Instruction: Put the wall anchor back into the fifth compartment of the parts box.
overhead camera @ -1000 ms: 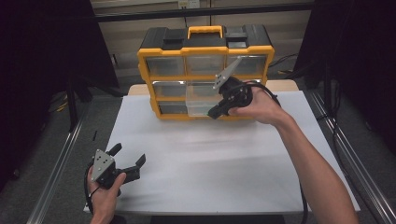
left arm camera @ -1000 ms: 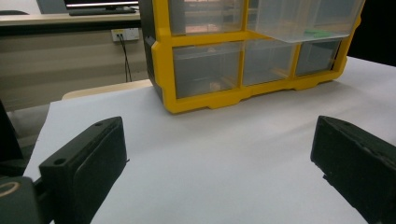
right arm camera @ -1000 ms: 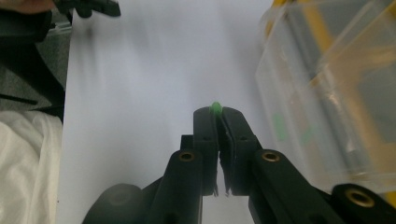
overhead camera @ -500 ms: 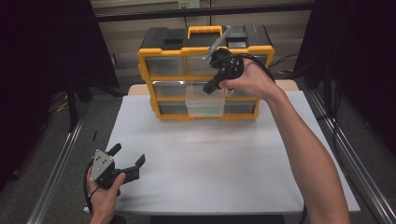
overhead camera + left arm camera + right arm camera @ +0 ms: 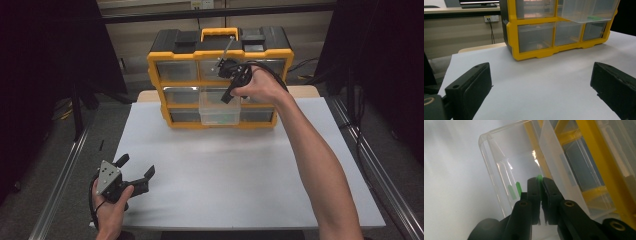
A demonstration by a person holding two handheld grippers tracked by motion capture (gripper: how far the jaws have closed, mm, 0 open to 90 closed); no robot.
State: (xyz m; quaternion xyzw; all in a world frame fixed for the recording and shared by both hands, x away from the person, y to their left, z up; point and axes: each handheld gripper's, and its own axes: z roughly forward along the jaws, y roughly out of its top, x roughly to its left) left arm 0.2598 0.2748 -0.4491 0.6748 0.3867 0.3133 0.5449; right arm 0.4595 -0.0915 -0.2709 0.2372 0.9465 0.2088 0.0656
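A yellow and black drawer organizer (image 5: pixel 220 45) stands at the far side of the white table. Its clear middle drawer (image 5: pixel 217 107) is pulled out, with small green pieces (image 5: pixel 518 188) lying inside. My right gripper (image 5: pixel 226 97) hangs just above that drawer, pointing down, shut on a small green piece (image 5: pixel 539 177) that peeks out at the jaw tips. My left gripper (image 5: pixel 135 172) rests near the table's front left corner, open, with nothing between its jaws (image 5: pixel 540 75).
The organizer's frame (image 5: pixel 534 52) holds several closed clear drawers. The white table top (image 5: pixel 225 165) spreads between the organizer and the left hand. Metal rails (image 5: pixel 65 180) run along both sides of the table, and a cable trails from the right gripper.
The right hand has moved left and farther back, ending over the open drawer with its jaws shut. The left hand has stayed in place.
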